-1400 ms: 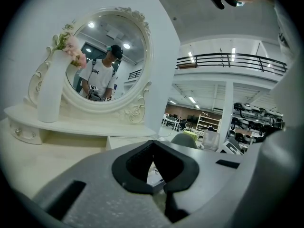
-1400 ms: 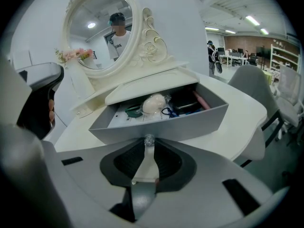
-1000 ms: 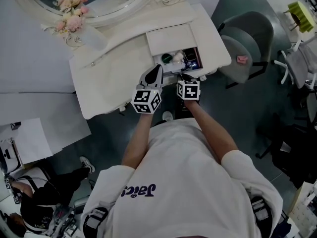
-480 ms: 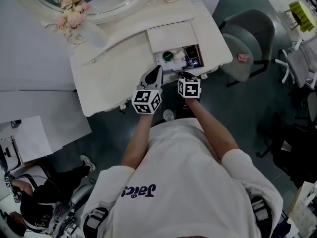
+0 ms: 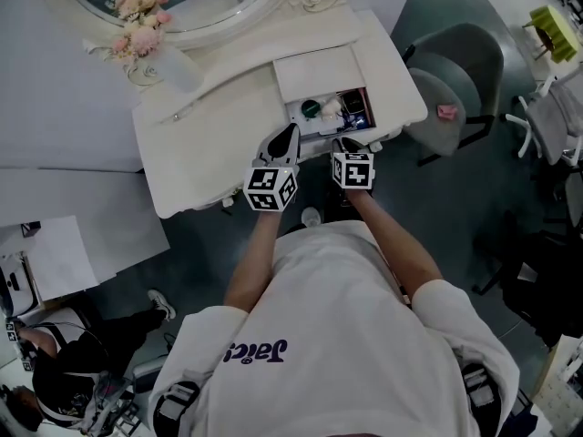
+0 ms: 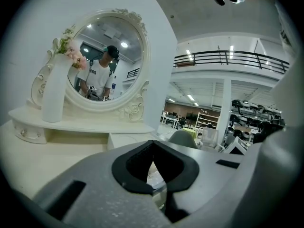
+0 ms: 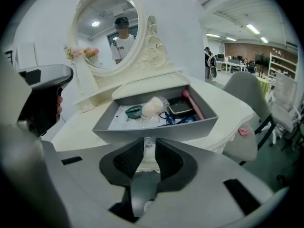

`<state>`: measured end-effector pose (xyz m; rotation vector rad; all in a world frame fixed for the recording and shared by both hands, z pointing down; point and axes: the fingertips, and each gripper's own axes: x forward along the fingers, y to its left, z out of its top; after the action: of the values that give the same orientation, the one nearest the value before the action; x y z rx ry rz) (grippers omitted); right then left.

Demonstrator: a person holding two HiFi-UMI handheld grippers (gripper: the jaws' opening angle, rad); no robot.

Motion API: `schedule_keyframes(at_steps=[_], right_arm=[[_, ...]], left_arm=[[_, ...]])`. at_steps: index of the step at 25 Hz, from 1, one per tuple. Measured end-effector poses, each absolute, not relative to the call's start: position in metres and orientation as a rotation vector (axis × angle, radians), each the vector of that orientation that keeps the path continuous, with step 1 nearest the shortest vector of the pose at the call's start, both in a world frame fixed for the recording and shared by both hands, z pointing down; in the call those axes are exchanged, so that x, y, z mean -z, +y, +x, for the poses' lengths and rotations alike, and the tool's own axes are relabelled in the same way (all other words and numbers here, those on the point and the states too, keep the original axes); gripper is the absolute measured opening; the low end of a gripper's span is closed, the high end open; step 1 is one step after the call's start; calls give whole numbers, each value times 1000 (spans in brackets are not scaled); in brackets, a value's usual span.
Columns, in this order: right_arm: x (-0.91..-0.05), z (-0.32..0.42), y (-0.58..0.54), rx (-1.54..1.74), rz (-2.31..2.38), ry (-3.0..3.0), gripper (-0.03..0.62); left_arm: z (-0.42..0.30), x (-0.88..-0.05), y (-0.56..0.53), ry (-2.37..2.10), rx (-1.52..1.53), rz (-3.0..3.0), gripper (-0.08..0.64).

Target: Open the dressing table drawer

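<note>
Drawer: the drawer (image 5: 302, 124) (image 7: 156, 128) stood pulled out of the front of the dressing table (image 5: 209, 144), its grey tray open to view.
Drawer contents: a green item, a white puff, a dark compact and a pink stick lay inside; the smaller bits were too small to tell.
Right arm: the forearm reached straight out from the person's body to the drawer's front wall, with the wrist tipped down.
Right gripper: the right gripper (image 5: 344, 144) (image 7: 148, 152) sat at the middle of the drawer front, tilted steeply down.
Right jaws: they were opening, a narrow gap apart, with the clear knob (image 7: 148, 143) of the drawer between the tips and a sliver of space at one pad.
Left arm: the forearm ran out alongside the right one, and the gripper was held almost level.
Left gripper: the left gripper (image 5: 291, 132) (image 6: 152, 161) hung just left of the drawer, over its near left corner.
Left jaws: they were pressed together at the tips, with nothing between them.
Behind the drawer: the oval mirror (image 6: 107, 56) and a white vase (image 5: 170, 65) with pink flowers stood well back and to the left.
</note>
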<state>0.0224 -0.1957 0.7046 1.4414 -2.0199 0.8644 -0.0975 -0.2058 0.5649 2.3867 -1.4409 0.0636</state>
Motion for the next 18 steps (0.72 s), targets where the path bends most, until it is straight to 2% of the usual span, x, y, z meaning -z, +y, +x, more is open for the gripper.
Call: schedule_keyframes(at_steps=[9, 18], right_arm=[[-615, 37, -200, -699, 1543, -2218, 42], [-501, 12, -210, -472, 1589, -2485, 11]], left_arm=[[-107, -539, -212, -1468, -8, 2407, 15], [-111, -485, -210, -1525, 37, 2476, 15]])
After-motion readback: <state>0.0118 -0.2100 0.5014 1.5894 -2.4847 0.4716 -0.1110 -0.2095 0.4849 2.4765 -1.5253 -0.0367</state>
